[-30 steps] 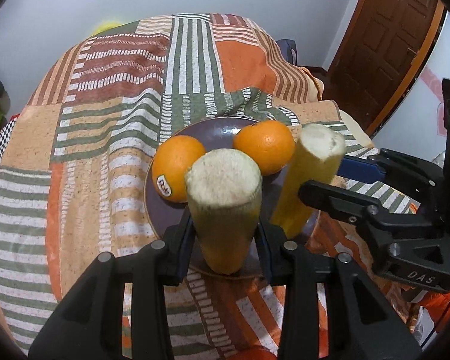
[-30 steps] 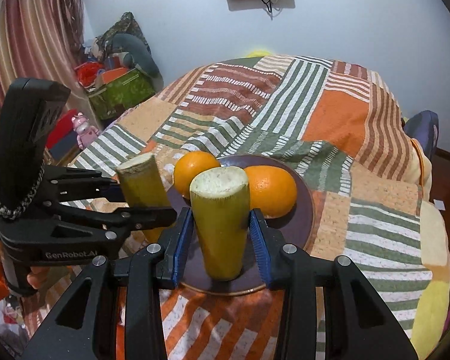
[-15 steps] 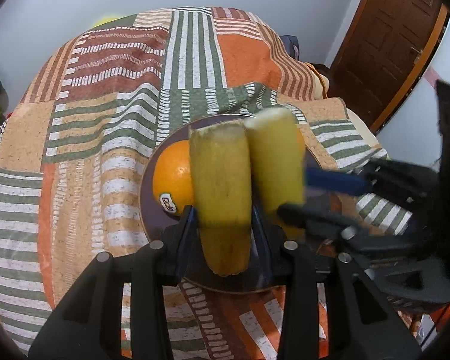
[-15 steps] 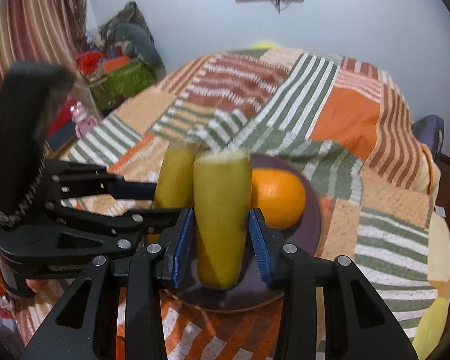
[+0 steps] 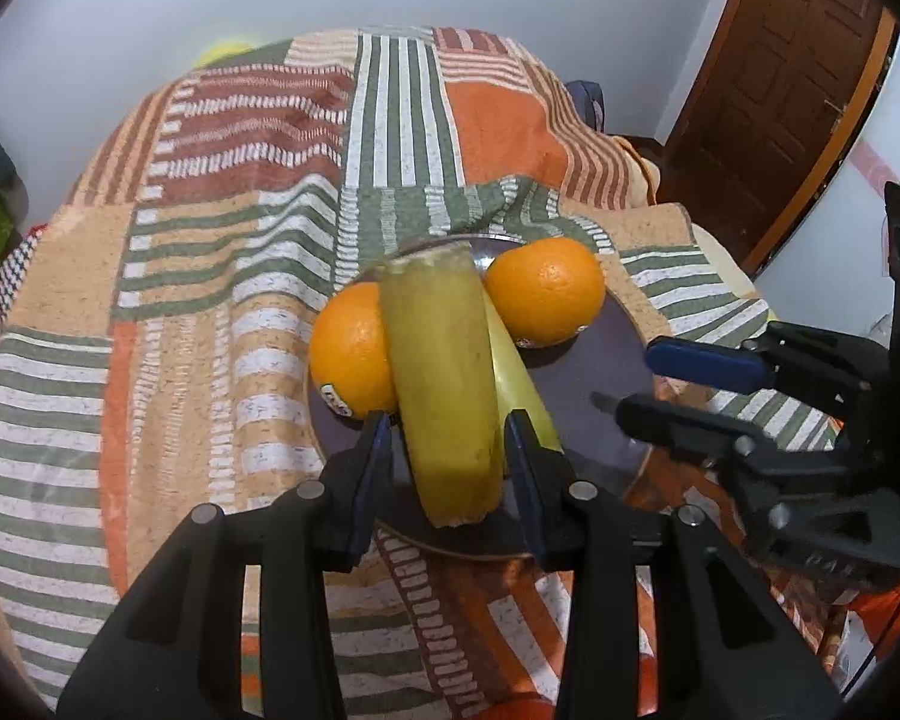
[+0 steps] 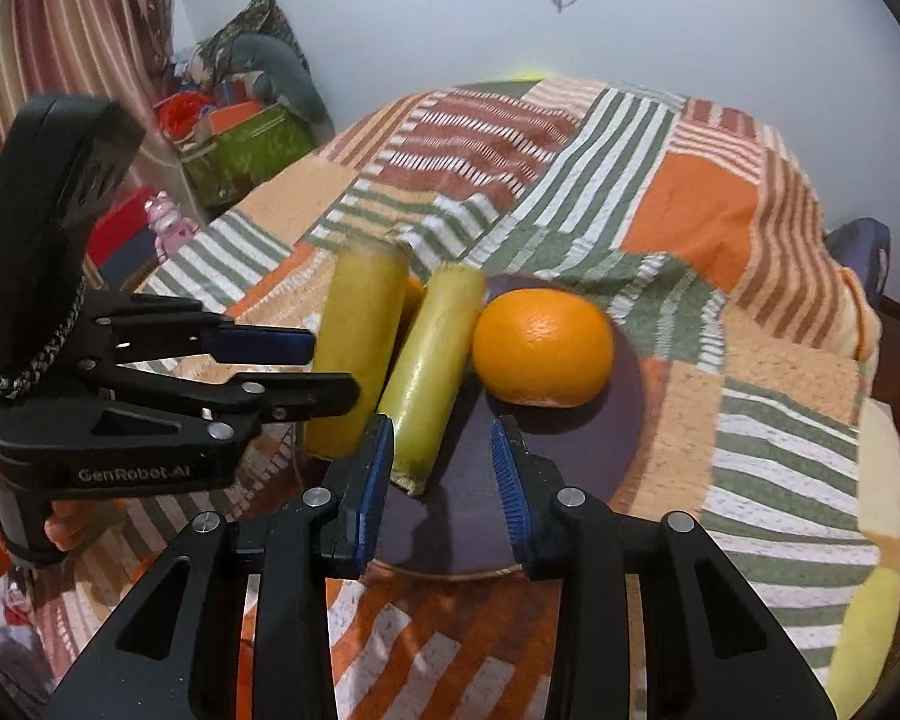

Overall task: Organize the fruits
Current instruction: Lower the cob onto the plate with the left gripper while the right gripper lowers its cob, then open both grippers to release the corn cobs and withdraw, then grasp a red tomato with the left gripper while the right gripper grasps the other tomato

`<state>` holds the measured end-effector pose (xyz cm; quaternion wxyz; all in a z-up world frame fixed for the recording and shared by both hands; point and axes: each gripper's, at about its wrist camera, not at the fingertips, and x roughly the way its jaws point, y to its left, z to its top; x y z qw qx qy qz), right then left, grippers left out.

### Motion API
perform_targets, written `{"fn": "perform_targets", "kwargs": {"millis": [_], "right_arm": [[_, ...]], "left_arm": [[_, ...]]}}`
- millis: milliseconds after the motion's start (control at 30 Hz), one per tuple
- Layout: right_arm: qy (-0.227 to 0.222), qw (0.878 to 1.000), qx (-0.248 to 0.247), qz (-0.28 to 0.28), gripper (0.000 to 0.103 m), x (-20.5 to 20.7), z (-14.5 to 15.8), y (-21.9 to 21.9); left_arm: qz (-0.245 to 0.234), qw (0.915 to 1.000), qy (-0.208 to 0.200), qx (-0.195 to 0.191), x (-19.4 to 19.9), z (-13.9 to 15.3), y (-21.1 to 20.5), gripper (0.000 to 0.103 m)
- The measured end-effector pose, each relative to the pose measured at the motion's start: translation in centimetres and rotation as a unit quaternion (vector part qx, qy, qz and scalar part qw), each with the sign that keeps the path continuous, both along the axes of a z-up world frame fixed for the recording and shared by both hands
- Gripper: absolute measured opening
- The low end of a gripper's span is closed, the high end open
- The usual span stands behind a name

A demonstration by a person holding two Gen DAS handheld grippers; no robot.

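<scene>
Left tongs (image 5: 444, 450): black frame with blue ribbed pads; the jaws sit on either side of a yellow-green cut stalk piece (image 5: 441, 378), but whether the pads press it I cannot tell.
Stalk piece in left tongs: a thick cylinder, smooth waxy skin, pale fibrous cut end at 12 o'clock; it leans over the plate (image 5: 600, 420), between the two oranges.
Right tongs (image 6: 441, 459): same build, jaws spread, pinching nothing.
Second stalk piece (image 6: 435, 378): paler, glossy, lying on the plate with its near end just beside the right tongs' left pad, at their 11 o'clock.
Oranges: one (image 5: 351, 354) at 9 o'clock of the held stalk, with a sticker; one (image 5: 543, 291) at 2 o'clock. Both round with dimpled peel.
Plate: round, dark purple, shiny.
Blanket (image 5: 210, 240): woven patchwork of orange, green, white and rust stripes beneath the plate.
</scene>
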<state>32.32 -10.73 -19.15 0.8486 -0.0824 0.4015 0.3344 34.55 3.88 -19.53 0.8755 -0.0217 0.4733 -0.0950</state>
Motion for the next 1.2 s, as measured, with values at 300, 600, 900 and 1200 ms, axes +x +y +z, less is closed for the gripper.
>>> {"fn": "perform_targets", "kwargs": {"millis": [300, 600, 900, 1200], "right_arm": [[-0.023, 0.999, 0.003, -0.025, 0.041, -2.8, 2.8, -1.5], [-0.056, 0.998, 0.004, -0.031, 0.059, -7.3, 5.6, -2.0], [-0.059, 0.998, -0.007, -0.027, 0.067, -11.3, 4.9, -1.2], [-0.018, 1.000, -0.024, -0.003, 0.068, -13.0, 1.6, 0.8]], "left_arm": [[0.006, 0.9993, -0.036, 0.013, -4.1, 3.8, 0.4, 0.040], [0.010, 0.9984, -0.053, 0.017, -9.5, 5.8, 0.7, 0.049], [0.010, 0.9986, -0.046, 0.024, -14.2, 5.2, 0.9, 0.059], [0.015, 0.9998, -0.002, 0.016, -16.4, 2.0, 2.0, 0.059]]}}
